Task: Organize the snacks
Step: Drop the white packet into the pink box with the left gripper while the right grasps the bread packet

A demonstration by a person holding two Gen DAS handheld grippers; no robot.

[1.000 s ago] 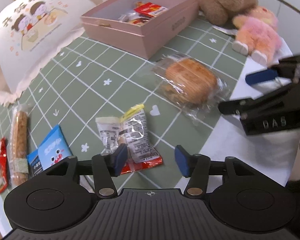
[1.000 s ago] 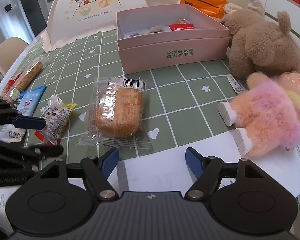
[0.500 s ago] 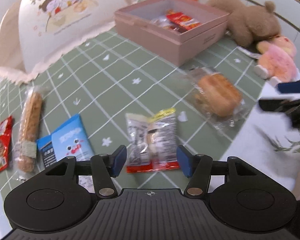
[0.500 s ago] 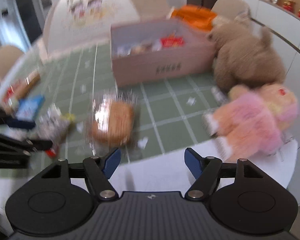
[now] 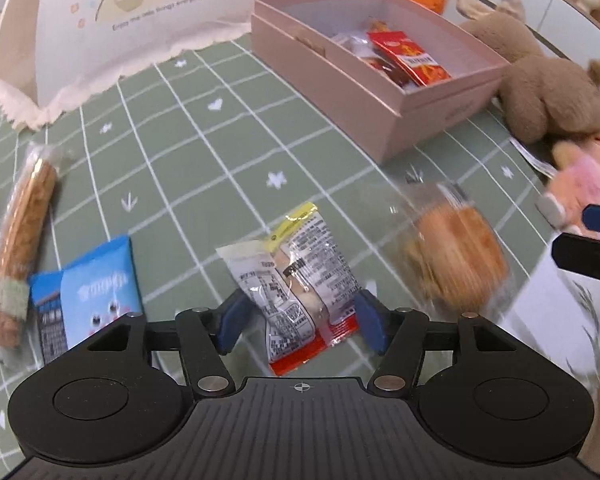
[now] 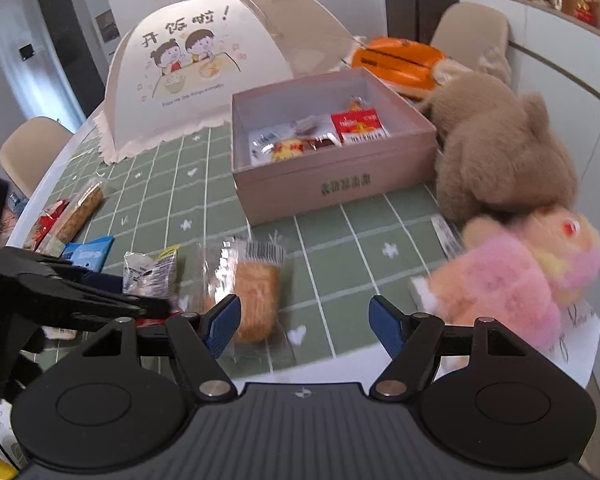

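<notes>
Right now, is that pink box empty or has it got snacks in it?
Partly filled: the pink box holds several snack packets; bare floor shows.

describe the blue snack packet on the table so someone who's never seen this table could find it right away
Start at the pink box on the green checked tablecloth, then move to the row of loose snacks on the cloth nearer the camera. The blue packet lies flat between a long brown bar in clear wrap and two small printed sachets. It is the only blue wrapper, with cartoon eyes on it.

right gripper (image 6: 305, 322) — jaws apart | wrapped bread (image 6: 256, 300) — on tablecloth (image 6: 340, 248)
</notes>
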